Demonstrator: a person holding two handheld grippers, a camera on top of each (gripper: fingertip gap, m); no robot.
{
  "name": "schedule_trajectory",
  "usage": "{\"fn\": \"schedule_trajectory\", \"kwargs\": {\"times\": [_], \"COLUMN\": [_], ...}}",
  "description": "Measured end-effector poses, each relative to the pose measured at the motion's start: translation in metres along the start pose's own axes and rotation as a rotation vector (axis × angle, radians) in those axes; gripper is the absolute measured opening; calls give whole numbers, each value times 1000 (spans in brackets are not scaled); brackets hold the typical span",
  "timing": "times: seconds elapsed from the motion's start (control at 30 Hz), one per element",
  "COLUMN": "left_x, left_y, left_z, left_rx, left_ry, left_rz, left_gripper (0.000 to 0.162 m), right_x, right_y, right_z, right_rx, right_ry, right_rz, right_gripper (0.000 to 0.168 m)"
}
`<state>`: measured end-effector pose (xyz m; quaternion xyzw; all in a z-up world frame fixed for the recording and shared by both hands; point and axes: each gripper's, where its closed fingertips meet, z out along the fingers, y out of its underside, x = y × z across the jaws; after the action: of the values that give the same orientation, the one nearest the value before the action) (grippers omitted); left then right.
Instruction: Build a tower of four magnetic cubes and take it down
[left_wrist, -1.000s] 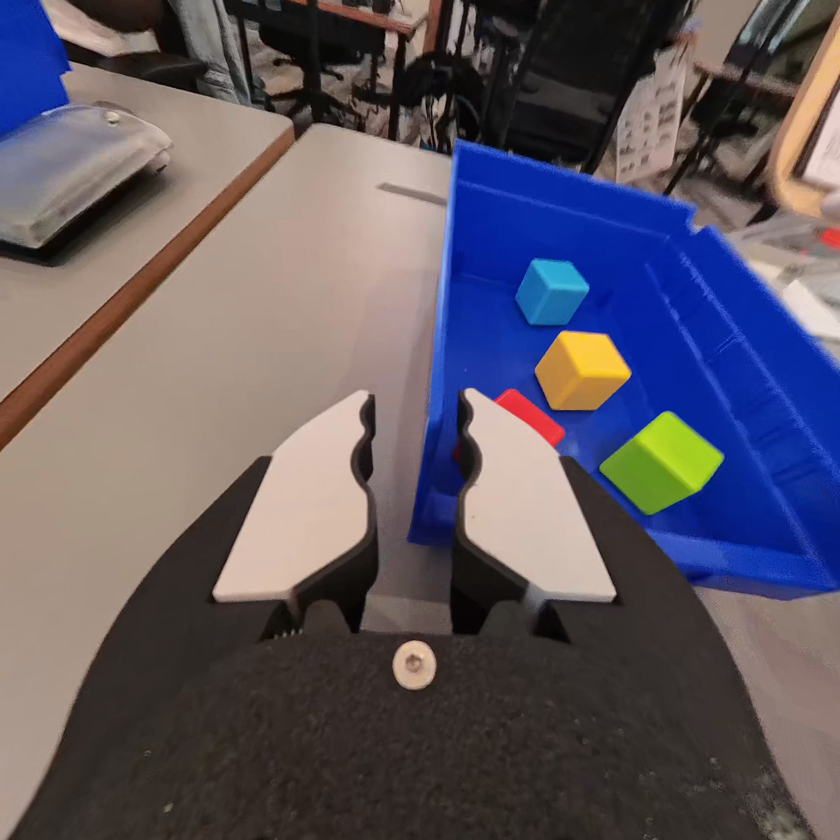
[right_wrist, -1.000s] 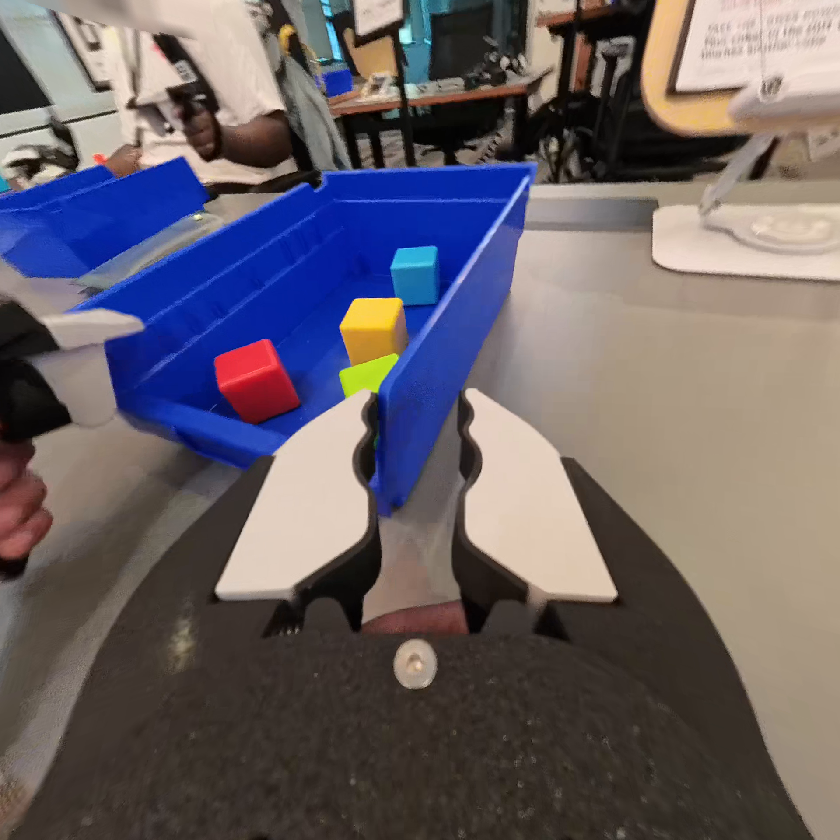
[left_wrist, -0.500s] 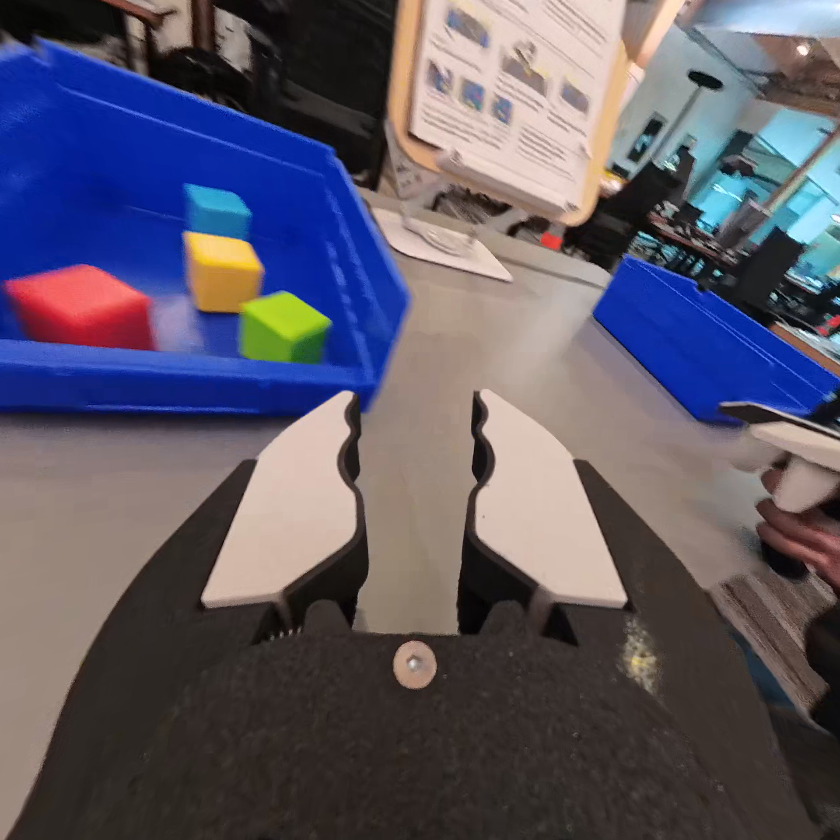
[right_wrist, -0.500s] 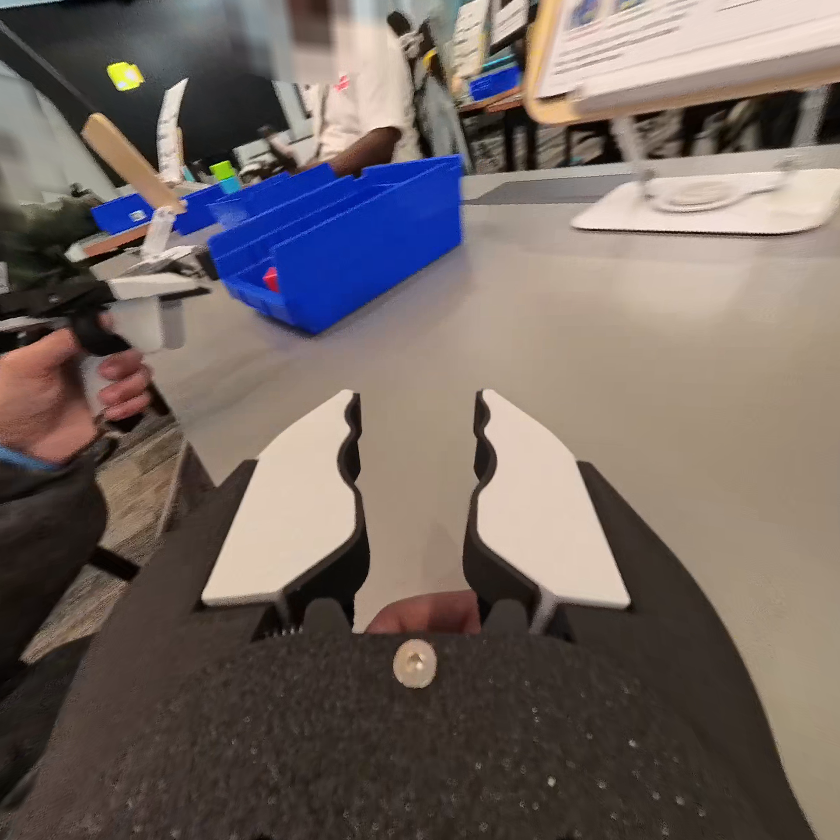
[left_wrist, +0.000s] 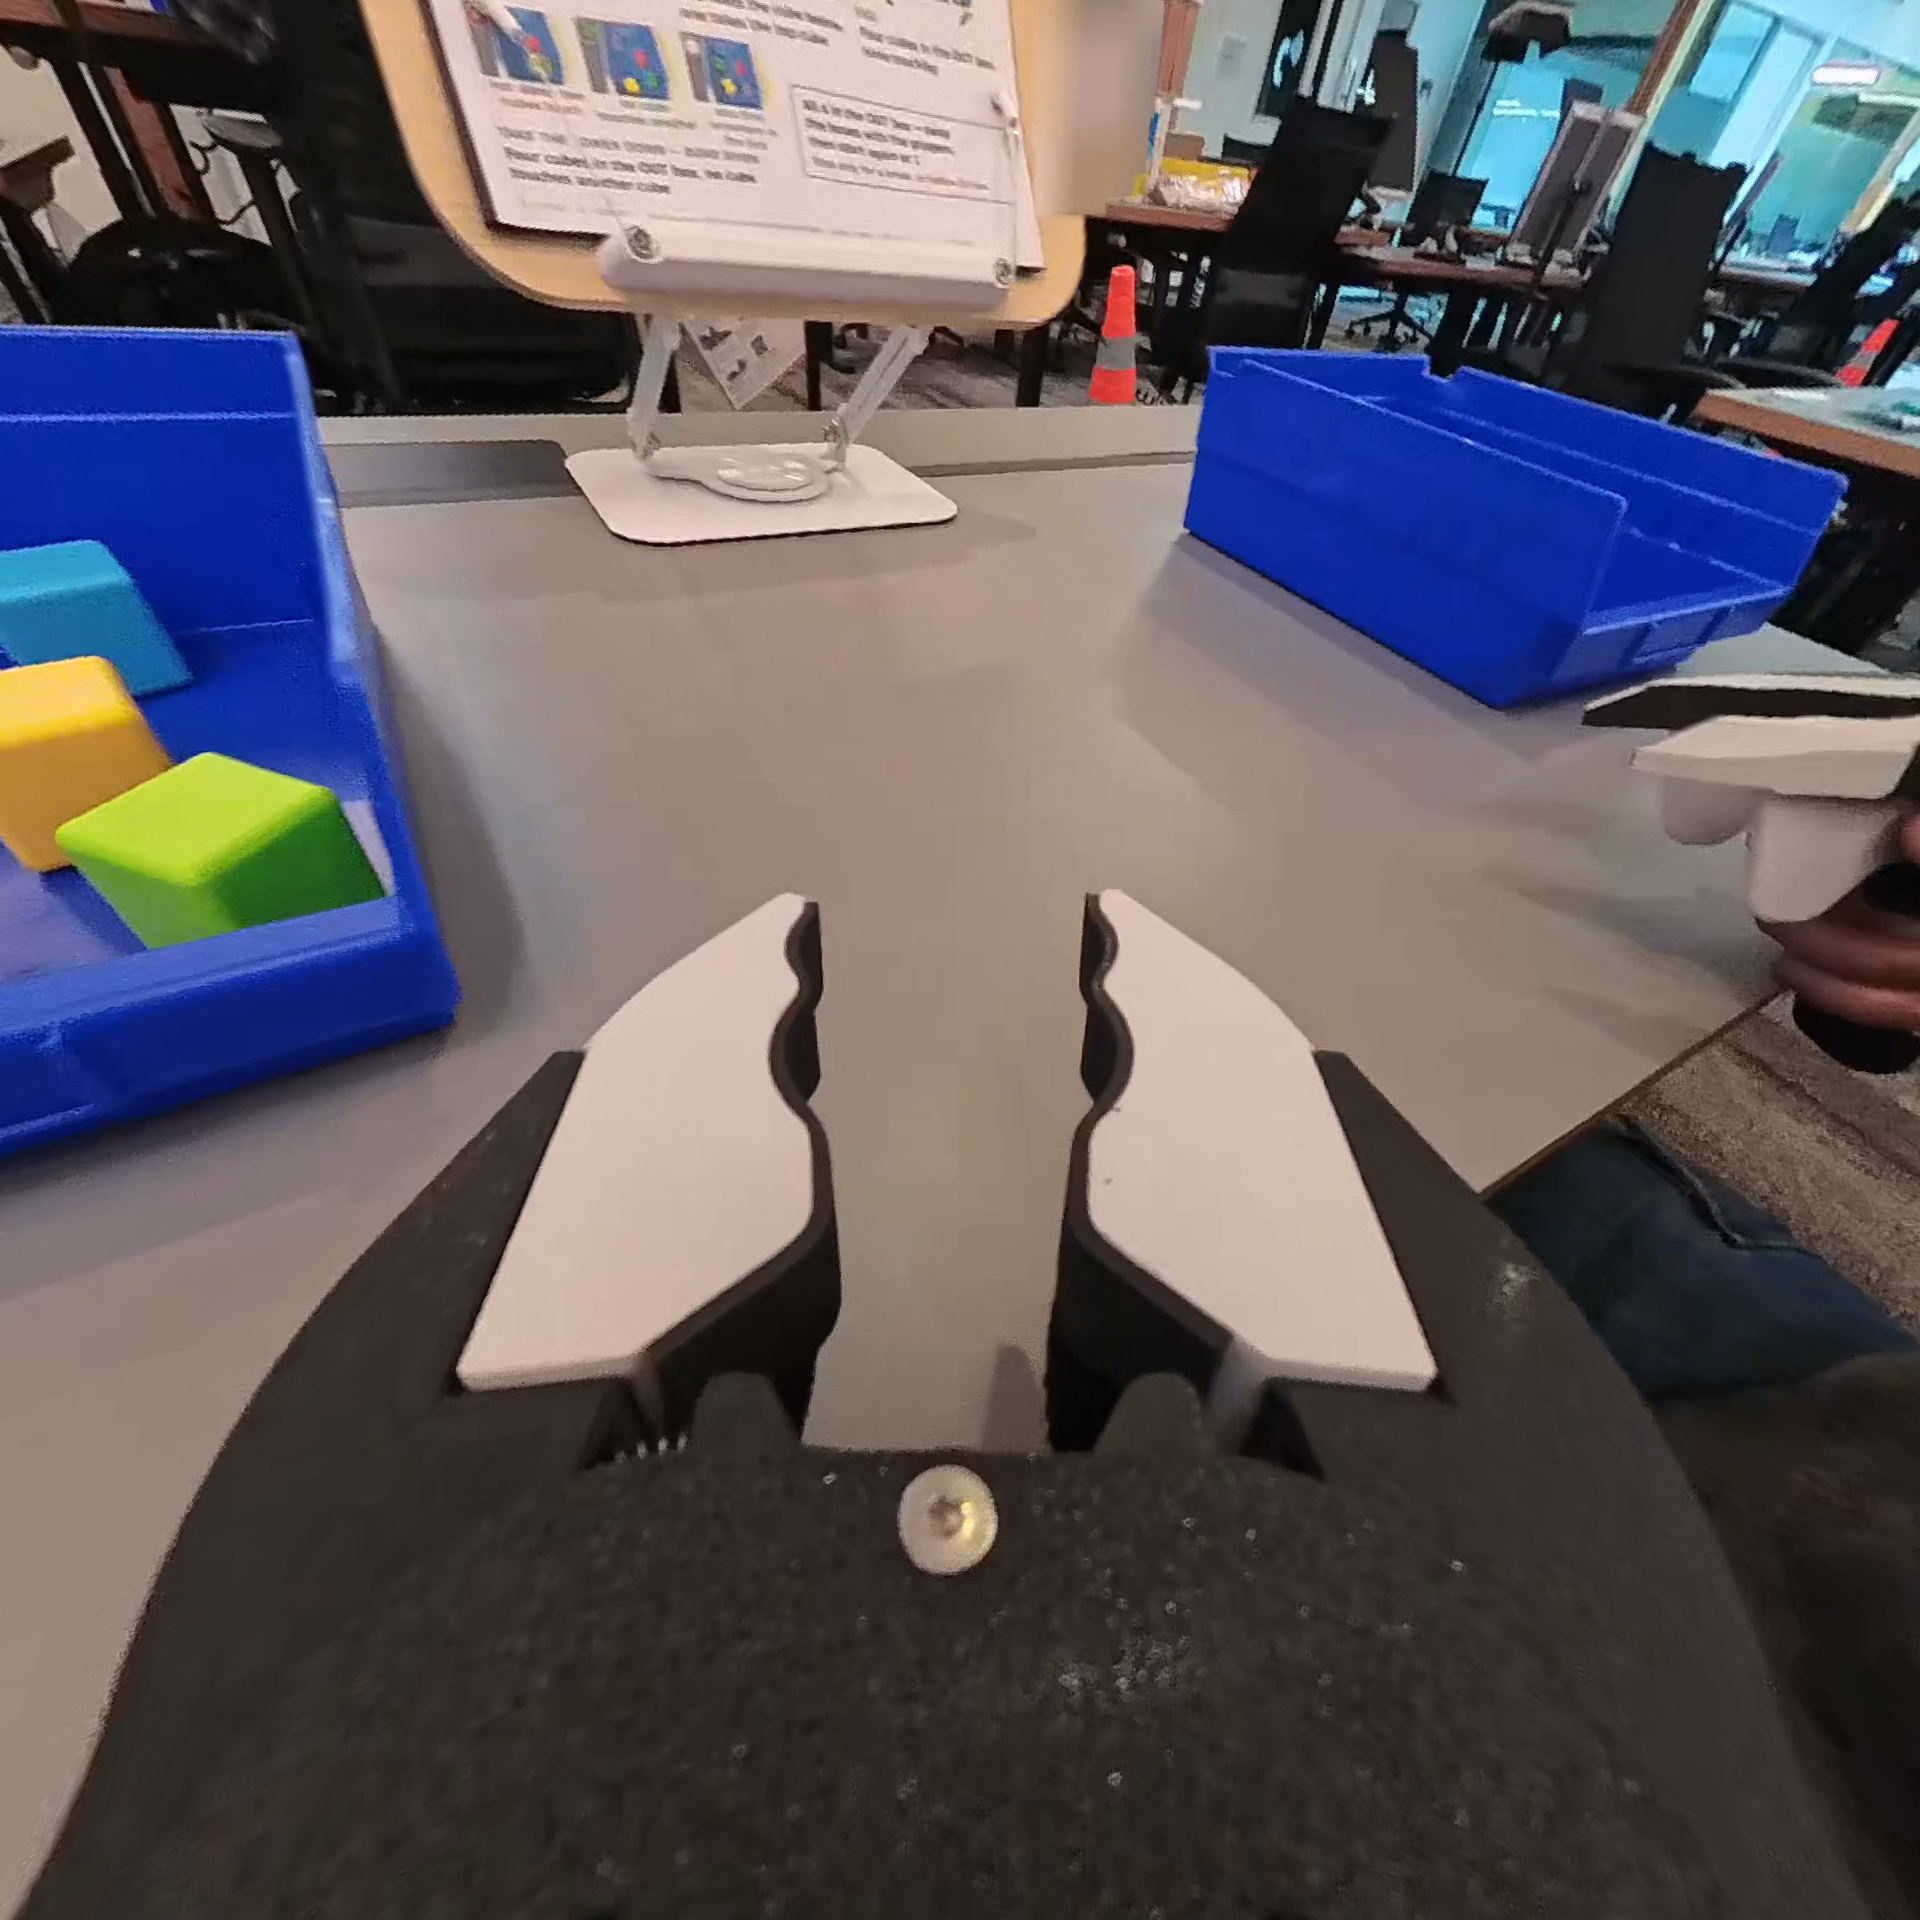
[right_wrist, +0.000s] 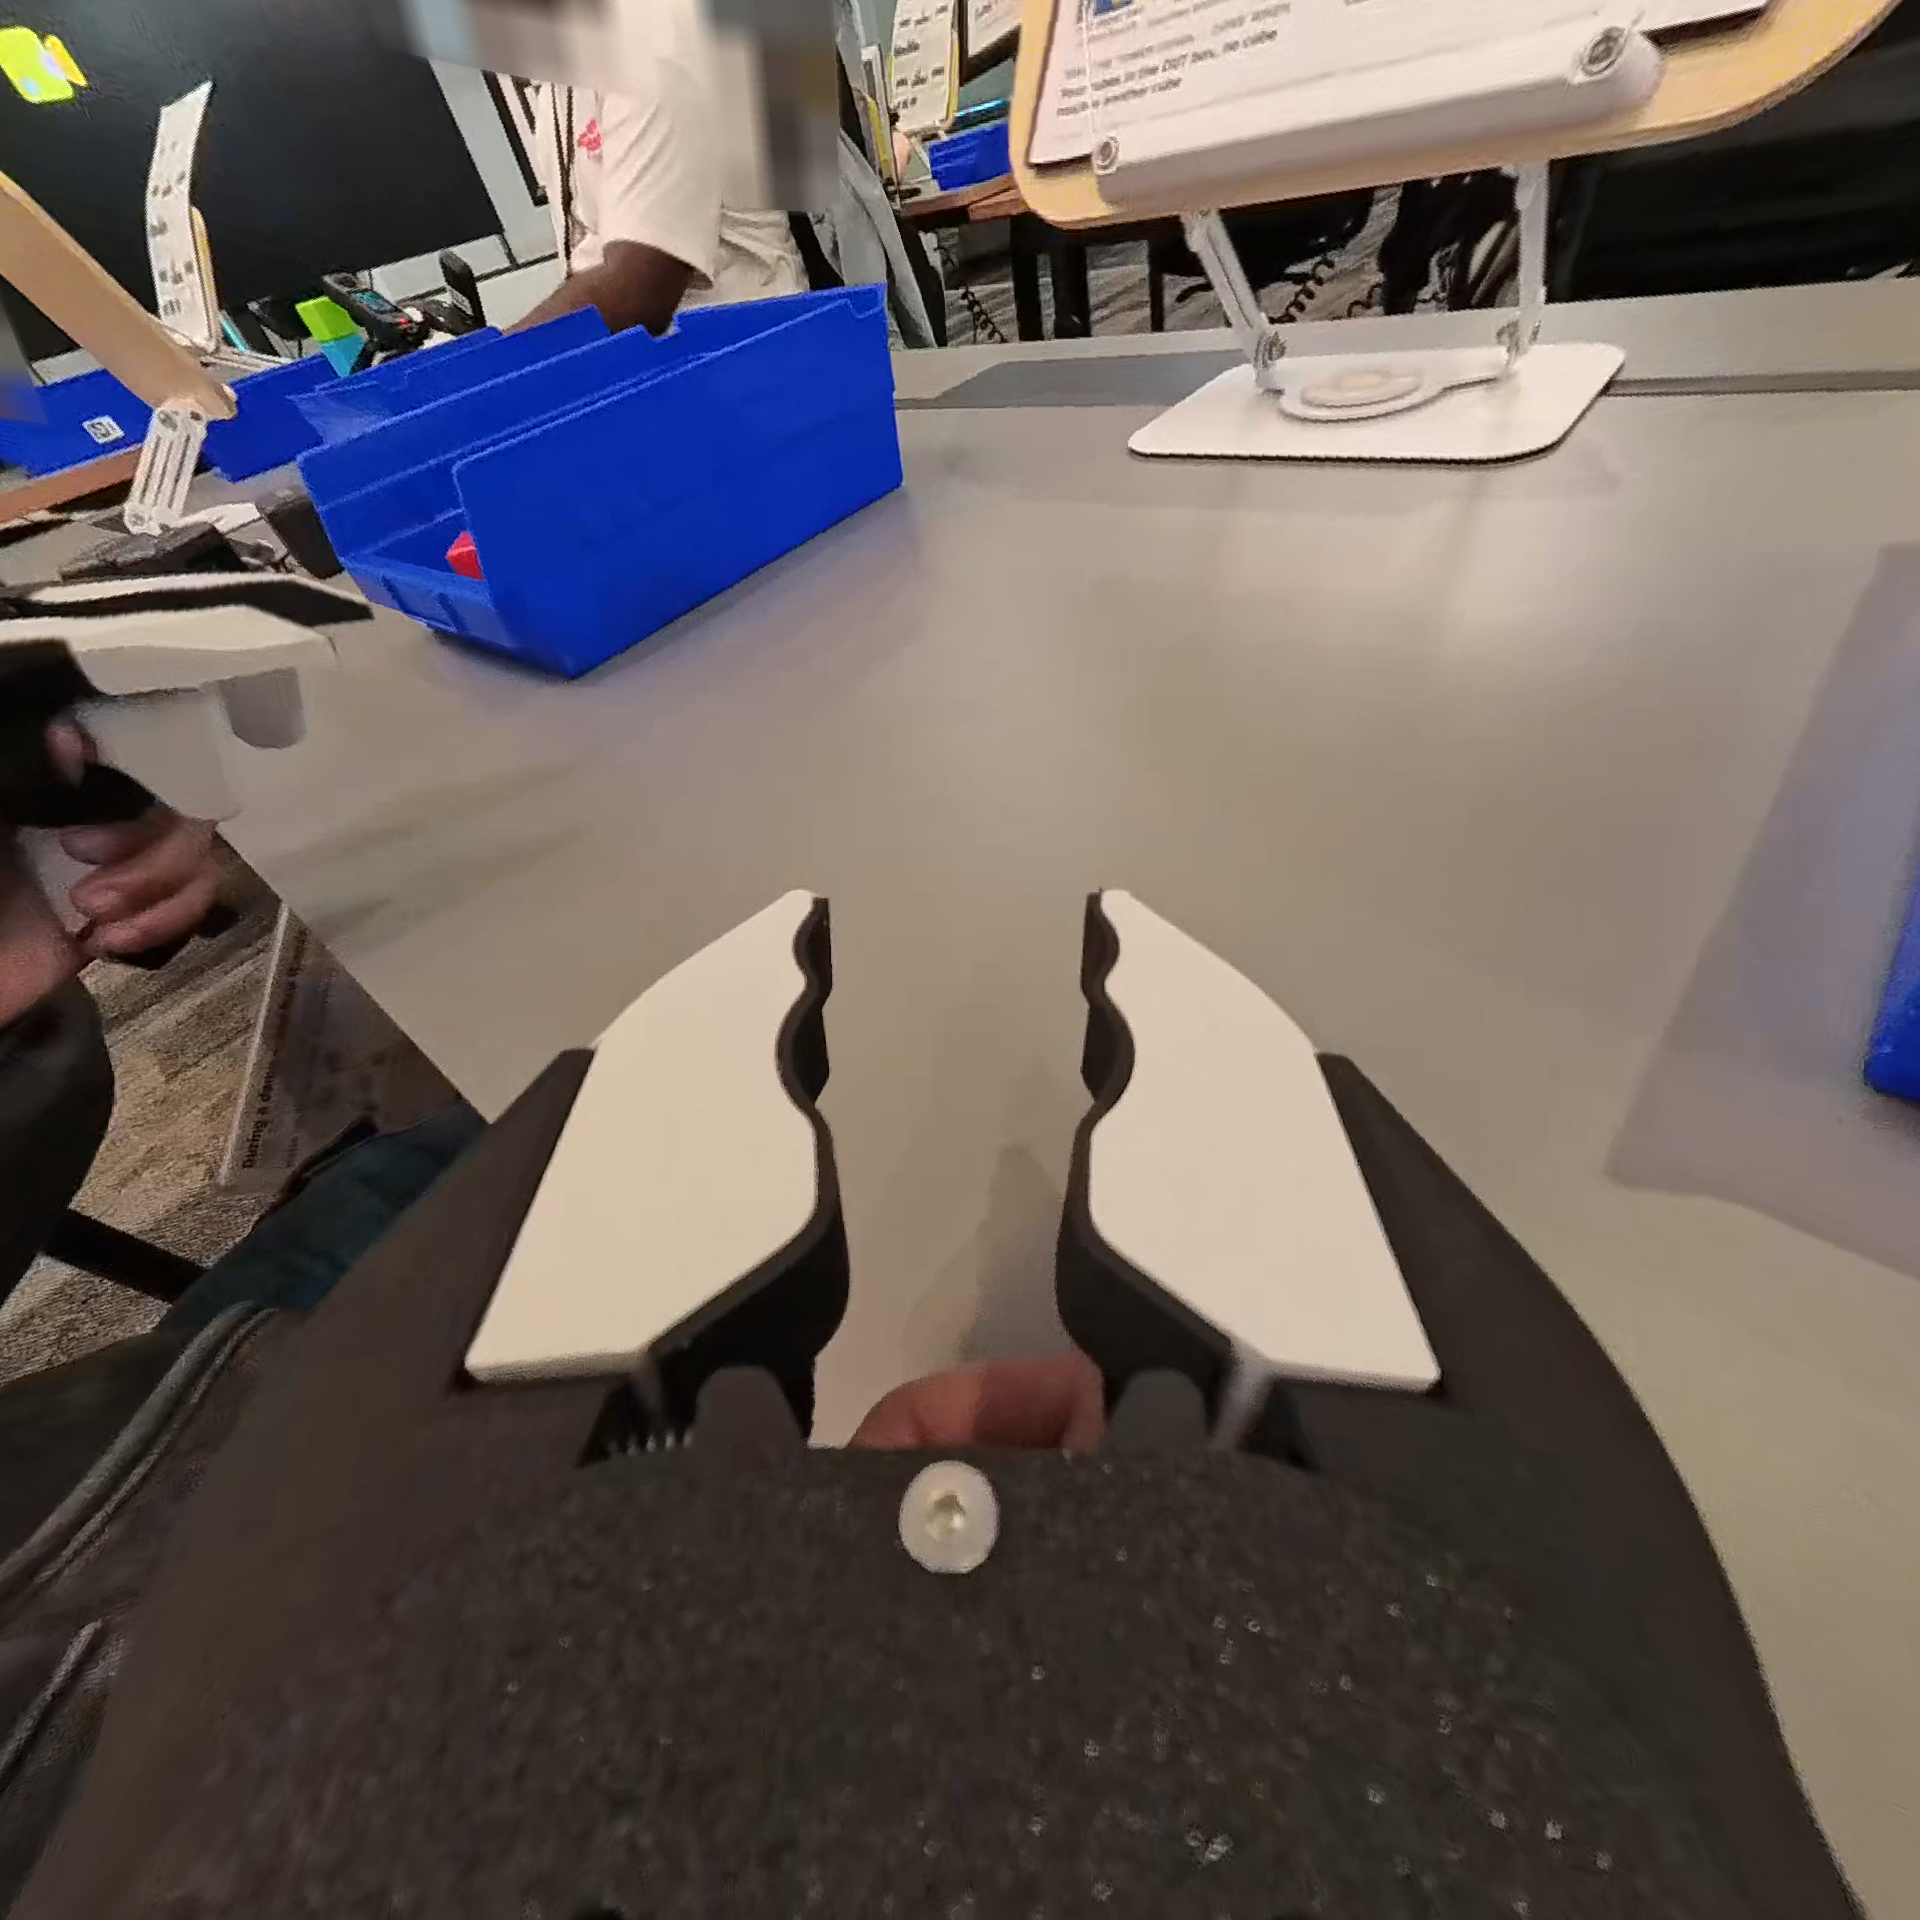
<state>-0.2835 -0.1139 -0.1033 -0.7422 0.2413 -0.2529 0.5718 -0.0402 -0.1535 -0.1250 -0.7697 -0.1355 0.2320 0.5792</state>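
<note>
The left gripper (left_wrist: 948, 914) has its white, black-edged fingers (left_wrist: 665, 1153) apart with nothing between them, only bare grey table (left_wrist: 935, 748) showing through the gap; the right gripper (right_wrist: 954, 906) is likewise spread and empty over the same surface. Ahead of both lies a broad stretch of open table, and its near edge runs diagonally close by the right gripper in the left wrist view and close by the left gripper in the right wrist view, with carpeted floor beyond it. The cubes sit in the blue plastic bin (left_wrist: 312, 1018) to the left of the left fingers, well apart from them: the lime-green cube (left_wrist: 223, 847) nearest the bin's front corner, the yellow cube (left_wrist: 68, 764) just behind it and the light-blue cube (left_wrist: 83, 613) behind that; the red cube (right_wrist: 465, 556) shows only as a corner over the bin's low front in the right wrist view. A second blue plastic bin (left_wrist: 1496, 561) stands at the far right, and a white stand carrying a wooden-backed instruction board (left_wrist: 758, 488) rests at the back of the table. Half a second ago the left view was angled more toward the cube bin; it now faces the board, and both pairs of fingers remain as wide apart as then.
</note>
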Motion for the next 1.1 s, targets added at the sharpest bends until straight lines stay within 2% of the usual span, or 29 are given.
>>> {"fn": "schedule_trajectory", "kwargs": {"times": [0.33,0.53,0.7,0.83,0.97,1.1], "left_x": [-20,-37,-95,-134,-172,-179], "left_y": [13,18,-25,-31,-29,-10], "left_z": [3,1,-18,-15,0,31], "left_rx": [-50,-114,-126,-352,-584,-788], "left_ry": [-10,-72,-210,-157,-160,-12], "left_rz": [-87,-73,12,101,305,349], "left_gripper": [59,58,58,60,56,56], "right_x": [3,6,5,5,3,2], "right_y": [0,0,1,1,1,2], "right_z": [-2,-1,0,0,3,3], "right_rx": [15,7,3,-6,-18,-23], "right_ry": [9,13,3,-7,-24,-30], "right_rz": [31,57,64,68,87,88], "right_gripper": [45,44,44,44,43,43]}}
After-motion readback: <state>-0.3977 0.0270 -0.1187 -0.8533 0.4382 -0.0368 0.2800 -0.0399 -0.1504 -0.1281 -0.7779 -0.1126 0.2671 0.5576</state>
